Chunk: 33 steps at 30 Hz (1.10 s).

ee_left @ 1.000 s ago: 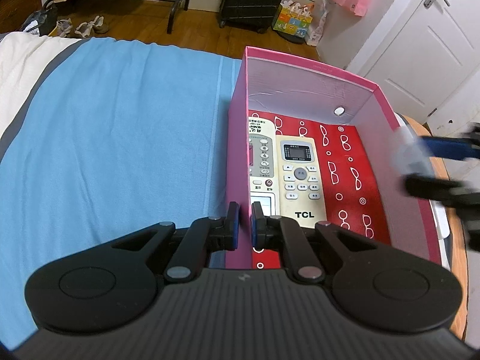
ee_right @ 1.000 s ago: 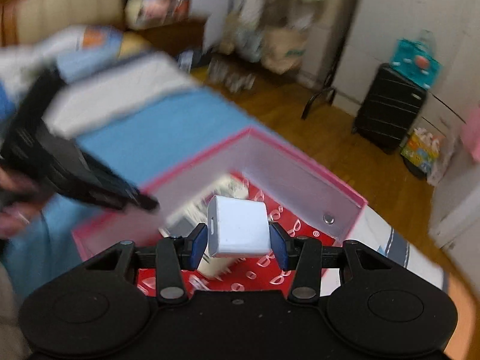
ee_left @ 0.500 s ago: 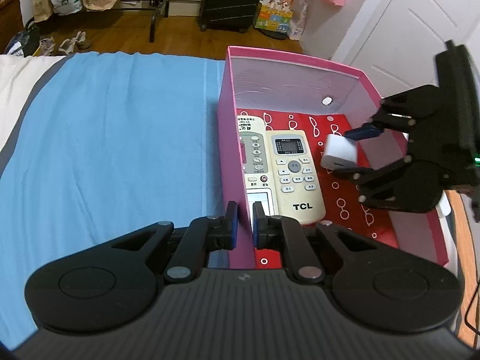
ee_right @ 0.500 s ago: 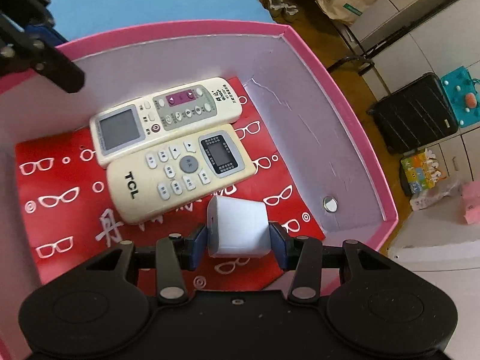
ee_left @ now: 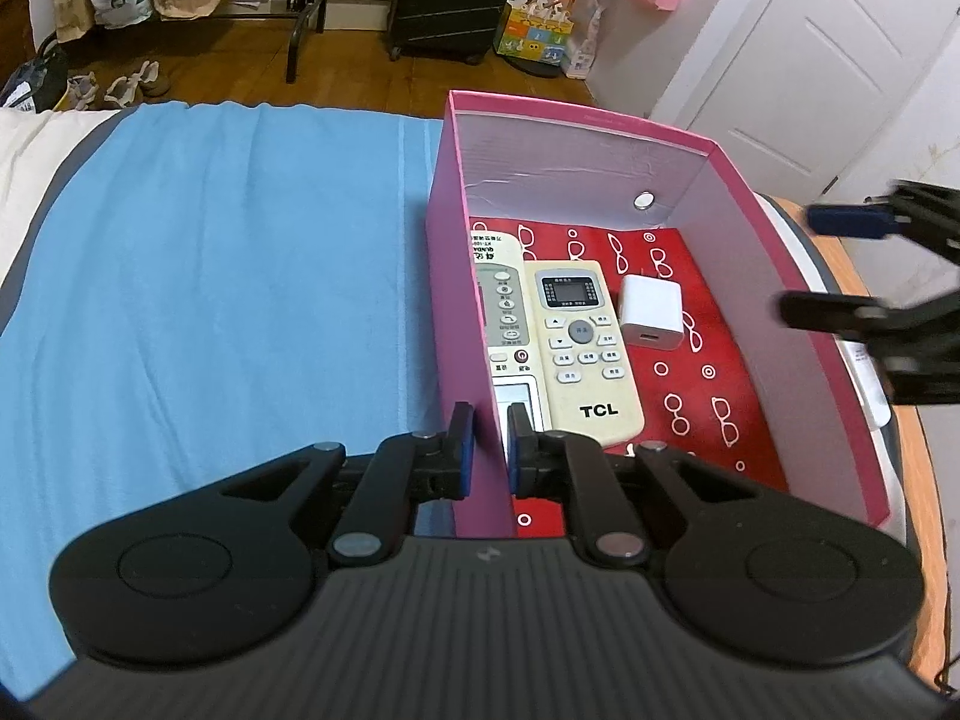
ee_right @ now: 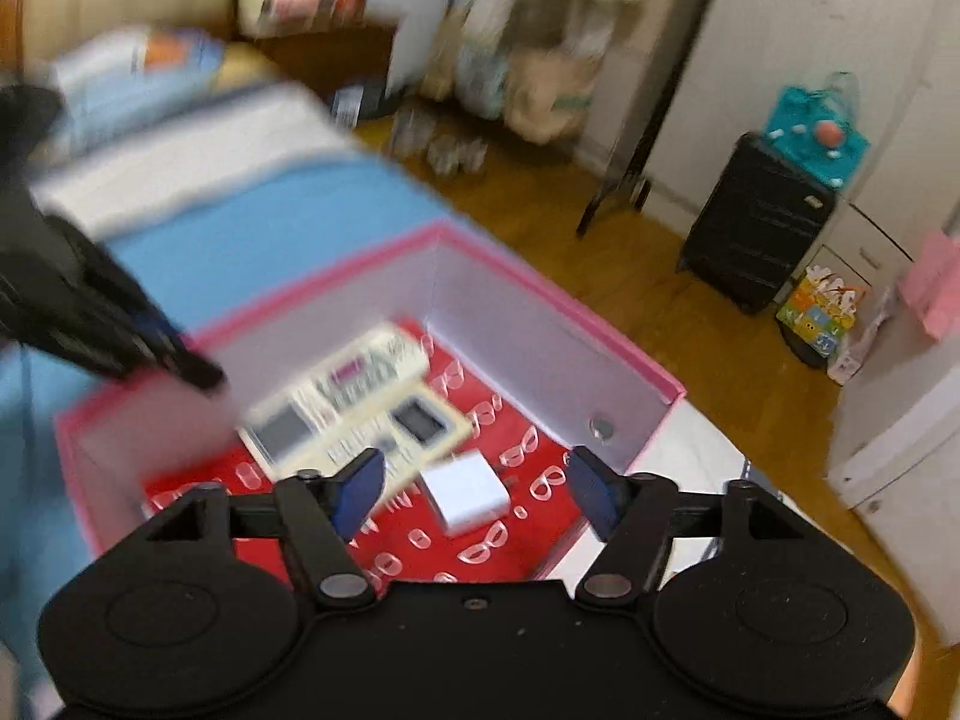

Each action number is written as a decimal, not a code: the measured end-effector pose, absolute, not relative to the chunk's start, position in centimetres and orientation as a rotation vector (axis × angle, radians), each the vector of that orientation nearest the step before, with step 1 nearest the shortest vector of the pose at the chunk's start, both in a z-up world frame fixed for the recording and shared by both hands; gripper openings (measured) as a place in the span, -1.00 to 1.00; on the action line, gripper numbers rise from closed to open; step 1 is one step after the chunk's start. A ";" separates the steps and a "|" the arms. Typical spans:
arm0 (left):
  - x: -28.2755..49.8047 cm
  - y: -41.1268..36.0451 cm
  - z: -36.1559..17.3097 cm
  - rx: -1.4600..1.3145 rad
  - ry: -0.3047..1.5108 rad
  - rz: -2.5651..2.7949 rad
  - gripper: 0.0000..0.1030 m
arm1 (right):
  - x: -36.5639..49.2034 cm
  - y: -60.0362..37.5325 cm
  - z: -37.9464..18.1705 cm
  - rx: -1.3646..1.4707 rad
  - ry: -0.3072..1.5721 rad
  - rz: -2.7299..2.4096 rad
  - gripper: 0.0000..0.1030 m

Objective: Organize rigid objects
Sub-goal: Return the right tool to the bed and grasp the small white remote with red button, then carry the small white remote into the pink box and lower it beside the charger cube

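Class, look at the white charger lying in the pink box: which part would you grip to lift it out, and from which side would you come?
Grip the white charger across its two flat side faces, coming from above. It lies flat on the red floor of the pink box, with the TCL remote close on one side; the box walls likely block a sideways approach.

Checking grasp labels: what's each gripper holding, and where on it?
Left gripper pinches the pink box by its near side wall. Right gripper holds nothing; jaws just opened, white charger lies in the box.

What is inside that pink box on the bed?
Inside the pink box, on a red lining with glasses prints, lie two remote controls side by side, a TCL remote and a grey-panelled remote partly hidden by the box wall, plus a white charger.
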State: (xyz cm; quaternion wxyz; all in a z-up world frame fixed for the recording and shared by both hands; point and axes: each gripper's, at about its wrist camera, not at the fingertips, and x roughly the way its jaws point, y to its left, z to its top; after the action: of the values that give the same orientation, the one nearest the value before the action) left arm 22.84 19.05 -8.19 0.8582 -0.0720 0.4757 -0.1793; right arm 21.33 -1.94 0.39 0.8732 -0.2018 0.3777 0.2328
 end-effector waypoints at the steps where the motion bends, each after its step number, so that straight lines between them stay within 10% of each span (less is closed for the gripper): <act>1: 22.8 19.0 -8.2 -0.145 0.999 -0.377 -0.81 | 21.1 -2.4 0.5 -0.390 0.787 0.490 0.71; 15: 22.7 18.4 -8.1 -0.129 1.020 -0.361 -0.81 | 17.4 -12.0 -3.4 -0.211 1.002 0.371 0.69; 25: 22.9 18.3 -8.2 -0.139 1.037 -0.349 -0.81 | 15.7 -17.9 -11.8 -0.385 1.193 0.248 0.13; 33: 23.2 18.5 -8.3 -0.158 1.050 -0.338 -0.81 | 16.7 -19.5 -13.1 -0.311 1.189 0.301 0.13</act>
State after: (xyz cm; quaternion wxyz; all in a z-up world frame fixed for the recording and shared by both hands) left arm 23.20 18.53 -8.33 0.8487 -0.0750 0.4984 -0.1606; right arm 16.69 -19.50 -13.07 0.8064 -0.1455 0.5556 0.1405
